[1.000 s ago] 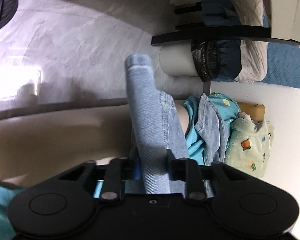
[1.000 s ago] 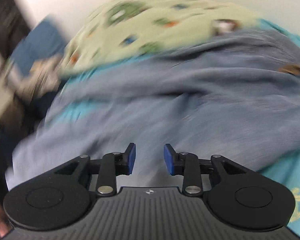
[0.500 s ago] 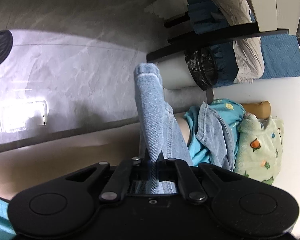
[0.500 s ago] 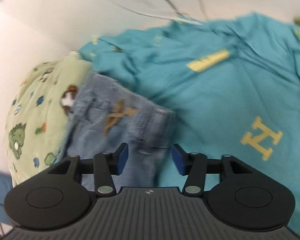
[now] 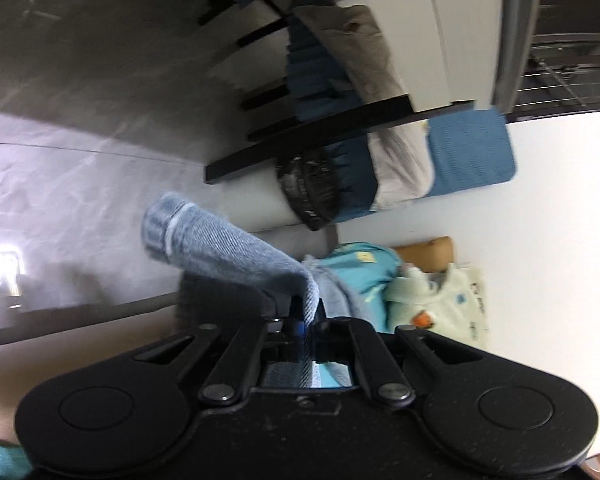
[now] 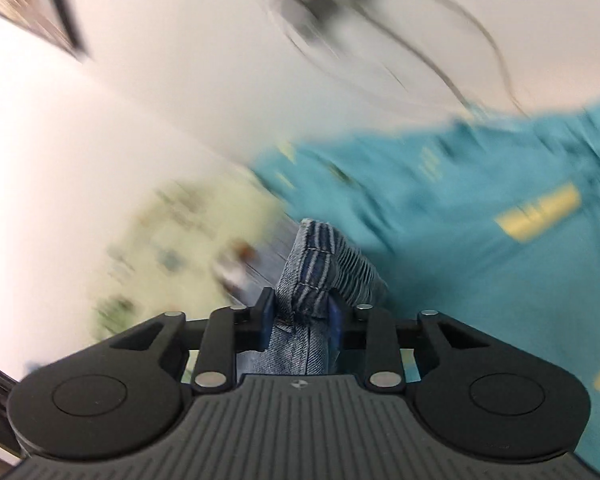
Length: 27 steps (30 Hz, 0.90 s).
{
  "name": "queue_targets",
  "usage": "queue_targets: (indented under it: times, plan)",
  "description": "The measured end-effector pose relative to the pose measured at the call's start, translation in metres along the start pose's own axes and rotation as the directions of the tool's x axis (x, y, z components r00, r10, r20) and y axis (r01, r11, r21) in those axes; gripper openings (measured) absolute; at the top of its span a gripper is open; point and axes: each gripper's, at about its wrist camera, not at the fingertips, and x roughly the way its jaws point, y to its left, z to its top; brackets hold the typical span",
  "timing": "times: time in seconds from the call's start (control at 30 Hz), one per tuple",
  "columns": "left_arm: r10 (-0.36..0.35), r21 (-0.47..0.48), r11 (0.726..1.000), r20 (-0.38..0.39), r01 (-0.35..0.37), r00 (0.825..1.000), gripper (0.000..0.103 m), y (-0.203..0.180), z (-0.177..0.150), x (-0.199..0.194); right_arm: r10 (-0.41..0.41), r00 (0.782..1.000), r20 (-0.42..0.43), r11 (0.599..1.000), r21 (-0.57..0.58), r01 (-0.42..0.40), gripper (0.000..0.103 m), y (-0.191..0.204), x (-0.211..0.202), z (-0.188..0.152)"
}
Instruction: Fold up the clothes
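Note:
My left gripper is shut on a leg of the light blue jeans; the leg's hem sticks out up and to the left. My right gripper is shut on the bunched waistband of the same jeans, lifted off the pile. A teal T-shirt with yellow print lies to the right and shows in the left wrist view. A pale green printed garment lies to the left and shows in the left wrist view. The right wrist view is blurred.
A white table top carries the clothes pile. A grey tiled floor lies beyond the table edge. A black shelf with blue and beige cushions and a bin with a black bag stand behind. Cables hang on the white wall.
My right gripper has closed on the jeans waistband and lifted it. My left gripper has tightened on the jeans leg, which now bends over to the left.

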Motion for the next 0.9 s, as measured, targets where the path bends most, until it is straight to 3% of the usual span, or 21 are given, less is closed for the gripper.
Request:
queue_targets:
  times: [0.07,0.13,0.2,0.27,0.33,0.4,0.5,0.57,0.6,0.73,0.83,0.9]
  plan:
    - [0.030,-0.007,1.000,-0.005,-0.030,1.000,0.002,0.002,0.000,-0.001,0.055,0.997,0.062,0.999,-0.008,-0.054,0.025,0.006,-0.010,0.009]
    - [0.100,0.001,0.995,-0.027,-0.100,0.995,0.002,0.005,-0.001,-0.001,0.048,0.996,0.079,0.999,-0.022,-0.046,0.024,0.003,-0.012,0.013]
    - [0.199,0.031,0.980,-0.058,-0.197,0.978,0.003,0.009,-0.001,0.001,-0.022,0.998,0.054,1.000,-0.010,0.022,0.024,-0.009,-0.008,0.014]
    - [0.310,0.055,0.950,-0.093,-0.306,0.946,0.003,0.016,-0.003,0.007,-0.131,0.991,-0.016,0.991,0.023,0.131,0.024,-0.029,0.002,0.011]
    - [0.373,0.039,0.928,-0.123,-0.371,0.920,0.004,0.023,-0.003,0.010,-0.251,0.961,-0.114,0.966,0.034,0.257,0.025,-0.051,0.015,0.004]
    - [0.370,0.005,0.928,-0.126,-0.372,0.920,0.005,0.026,-0.002,0.007,-0.323,0.931,-0.170,0.944,0.009,0.329,0.025,-0.062,0.023,-0.002]
    - [0.377,0.009,0.926,-0.104,-0.378,0.920,0.015,0.020,-0.003,-0.001,-0.318,0.932,-0.173,0.947,-0.006,0.322,0.029,-0.060,0.018,-0.003]
    - [0.373,0.012,0.927,-0.107,-0.374,0.922,0.035,0.017,-0.004,-0.006,-0.324,0.933,-0.153,0.946,-0.042,0.322,0.040,-0.050,0.012,-0.005]
    - [0.369,0.012,0.929,-0.109,-0.370,0.923,0.037,0.016,-0.004,-0.009,-0.337,0.931,-0.139,0.941,-0.077,0.329,0.046,-0.042,0.007,-0.008]
    - [0.307,0.008,0.952,-0.083,-0.307,0.948,0.052,0.003,-0.010,-0.024,-0.377,0.925,-0.044,0.899,-0.257,0.354,0.061,-0.012,-0.006,-0.018]
    - [0.233,0.044,0.972,-0.064,-0.230,0.970,0.054,-0.013,-0.018,-0.030,-0.350,0.936,0.041,0.863,-0.374,0.339,0.063,0.014,-0.021,-0.027]
    - [0.176,0.082,0.982,-0.066,-0.171,0.982,0.054,-0.025,-0.024,-0.031,-0.301,0.952,0.051,0.850,-0.439,0.292,0.064,0.032,-0.024,-0.036]
